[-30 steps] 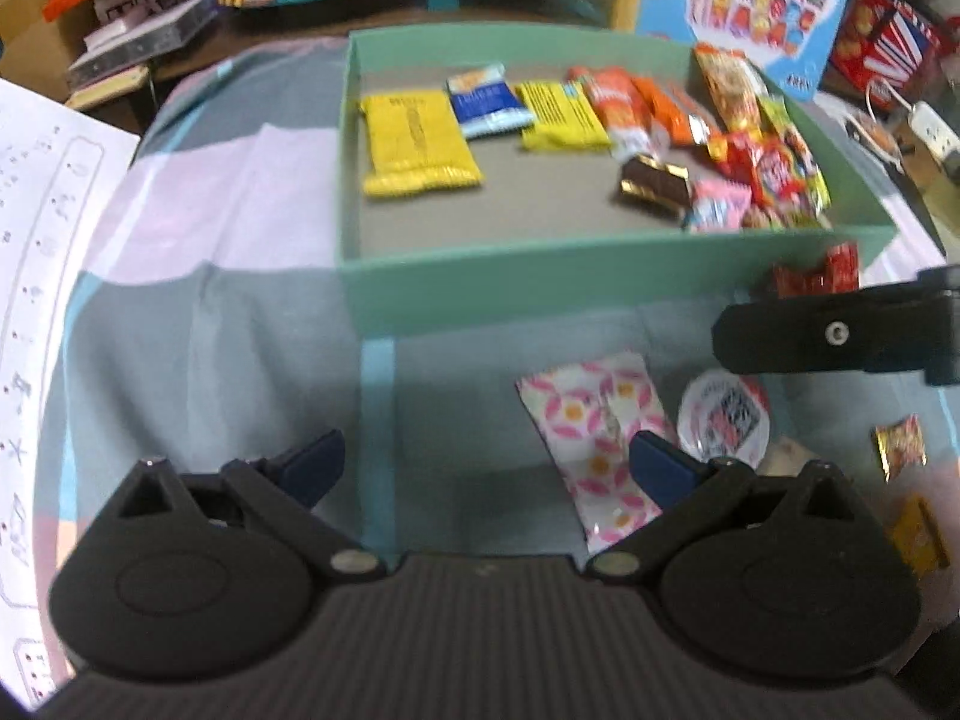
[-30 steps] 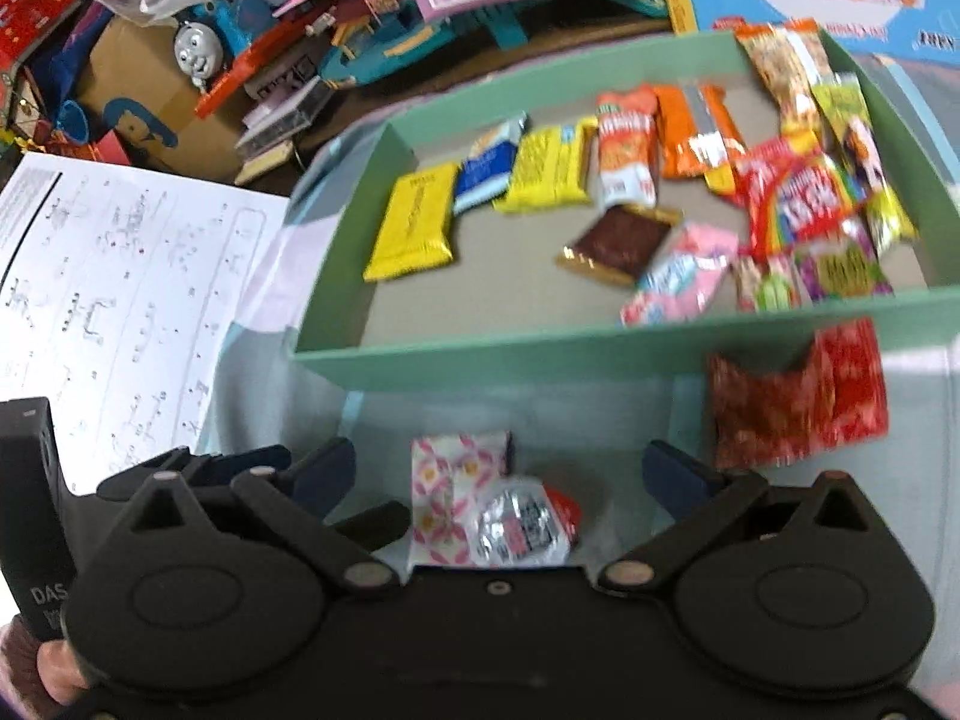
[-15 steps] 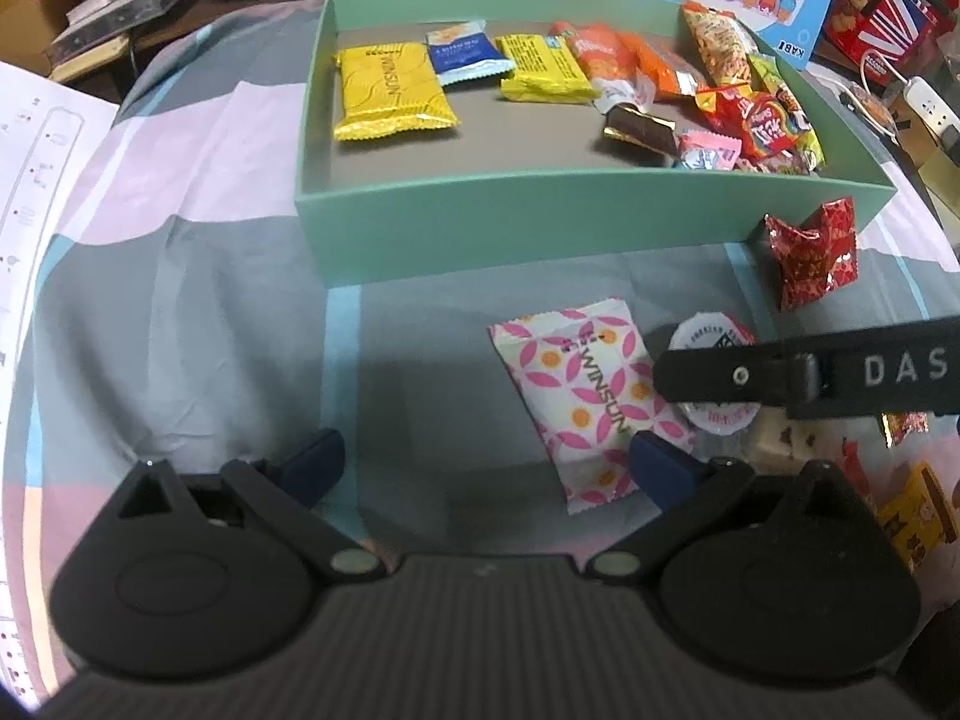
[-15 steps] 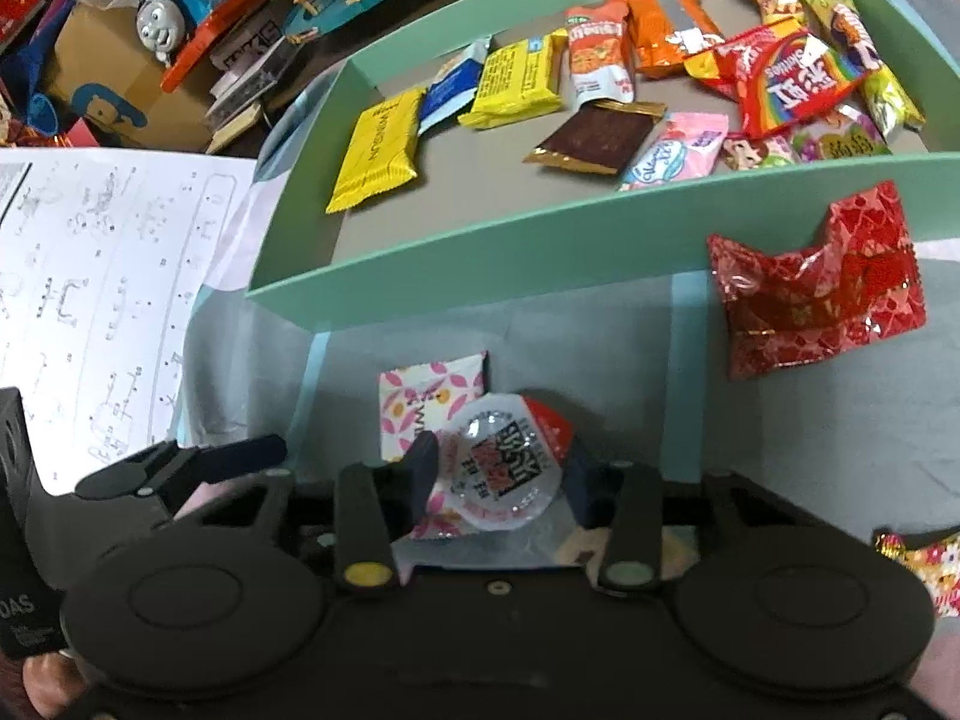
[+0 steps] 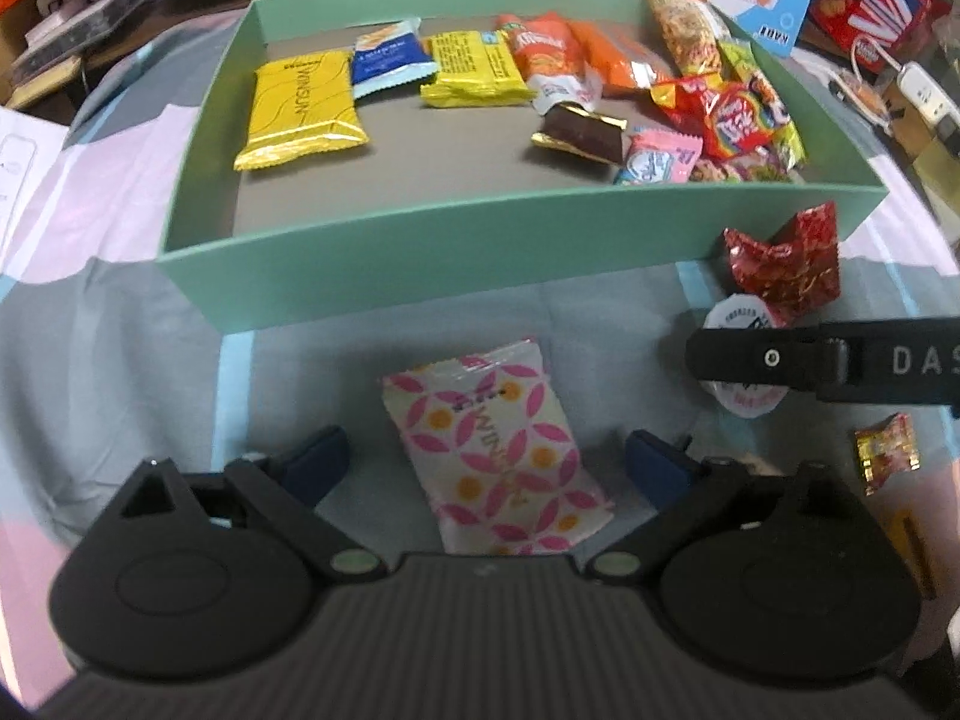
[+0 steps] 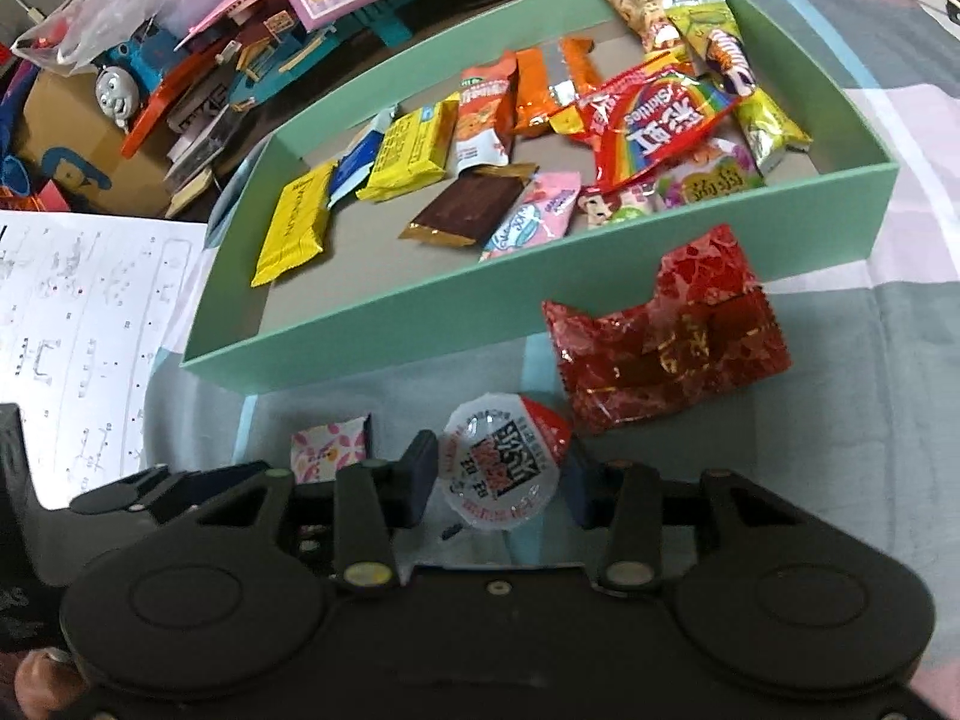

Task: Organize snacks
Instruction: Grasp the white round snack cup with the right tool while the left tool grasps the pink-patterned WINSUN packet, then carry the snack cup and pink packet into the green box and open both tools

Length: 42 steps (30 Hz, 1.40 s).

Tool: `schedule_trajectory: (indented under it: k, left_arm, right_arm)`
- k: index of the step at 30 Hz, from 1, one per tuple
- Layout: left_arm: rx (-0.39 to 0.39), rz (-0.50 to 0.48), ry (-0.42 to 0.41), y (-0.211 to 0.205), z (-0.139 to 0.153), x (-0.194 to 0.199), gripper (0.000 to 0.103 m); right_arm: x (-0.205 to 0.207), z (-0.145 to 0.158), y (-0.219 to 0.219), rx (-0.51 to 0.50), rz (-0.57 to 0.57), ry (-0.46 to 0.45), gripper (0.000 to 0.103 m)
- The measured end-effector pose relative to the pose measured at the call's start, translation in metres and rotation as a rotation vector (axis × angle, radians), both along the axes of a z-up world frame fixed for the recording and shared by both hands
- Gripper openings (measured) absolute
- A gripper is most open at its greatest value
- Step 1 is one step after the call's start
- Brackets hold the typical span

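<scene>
A green tray [image 5: 420, 264] holding several snack packets stands ahead on the cloth; it also shows in the right wrist view [image 6: 372, 330]. My left gripper [image 5: 486, 462] is open, its fingers either side of a pink-flowered white packet [image 5: 498, 456] lying on the cloth. My right gripper [image 6: 498, 471] is shut on a round jelly cup with a red and white lid [image 6: 501, 468], held just above the cloth; its finger crosses the left wrist view [image 5: 822, 360]. A crumpled red foil packet [image 6: 666, 336] lies against the tray's front wall.
A small gold and red sweet [image 5: 888, 450] and a yellow packet [image 5: 906, 546] lie at the right. A printed sheet [image 6: 78, 336] lies at the left. Toys and boxes [image 6: 180, 78] crowd the area behind the tray.
My right gripper closed on the jelly cup and lifted it slightly toward the tray. My left gripper shifted so that the flowered packet lies between its open fingers.
</scene>
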State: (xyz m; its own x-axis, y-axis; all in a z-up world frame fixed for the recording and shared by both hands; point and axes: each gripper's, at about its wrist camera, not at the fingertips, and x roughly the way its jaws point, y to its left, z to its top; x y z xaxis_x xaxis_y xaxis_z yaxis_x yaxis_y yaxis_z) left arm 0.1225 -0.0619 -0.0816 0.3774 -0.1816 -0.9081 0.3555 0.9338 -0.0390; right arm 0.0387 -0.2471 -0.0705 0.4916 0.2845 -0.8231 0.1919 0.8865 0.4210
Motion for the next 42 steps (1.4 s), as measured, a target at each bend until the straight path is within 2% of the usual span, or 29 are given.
schedule_trajectory:
  k: [2, 3, 4, 5, 11, 17, 22, 28, 30, 32, 35, 42]
  left_arm:
    - [0.037, -0.031, -0.044, -0.003, 0.001, -0.007, 0.073]
    - [0.023, -0.038, -0.052, -0.001, 0.003, -0.009, 0.068]
    - [0.029, -0.029, -0.064, 0.002, 0.005, -0.010, 0.055]
    - [0.021, -0.026, -0.066, 0.006, 0.007, -0.010, 0.050]
    - [-0.023, -0.002, -0.049, 0.025, 0.014, -0.011, 0.050]
    - [-0.076, 0.007, -0.070, 0.038, 0.032, -0.020, 0.050]
    - [-0.140, 0.024, -0.156, 0.056, 0.070, -0.018, 0.050]
    - [-0.153, 0.082, -0.250, 0.064, 0.100, 0.026, 0.050]
    - [-0.156, 0.085, -0.245, 0.063, 0.100, 0.046, 0.050]
    - [-0.124, 0.087, -0.235, 0.059, 0.094, 0.067, 0.050]
    - [-0.102, 0.081, -0.187, 0.054, 0.078, 0.089, 0.050]
    - [-0.073, 0.064, -0.145, 0.050, 0.051, 0.102, 0.050]
  right_arm:
    - [0.001, -0.001, 0.003, -0.006, 0.004, -0.001, 0.043]
    - [0.002, -0.001, 0.004, -0.013, 0.009, -0.005, 0.043]
    - [0.002, -0.001, 0.006, -0.016, 0.014, -0.008, 0.043]
    - [0.003, 0.000, 0.008, -0.018, 0.018, -0.012, 0.043]
    - [0.005, 0.003, 0.017, -0.003, 0.039, -0.020, 0.043]
    - [0.003, 0.017, 0.023, 0.020, 0.061, -0.025, 0.043]
    - [0.009, 0.049, 0.032, 0.040, 0.096, -0.081, 0.043]
    - [0.049, 0.081, 0.040, 0.045, 0.088, -0.156, 0.043]
    - [0.070, 0.084, 0.043, 0.040, 0.079, -0.158, 0.043]
    - [0.089, 0.083, 0.046, 0.033, 0.073, -0.147, 0.043]
    - [0.115, 0.072, 0.051, 0.027, 0.063, -0.116, 0.043]
    - [0.138, 0.039, 0.056, 0.047, 0.063, -0.061, 0.043]
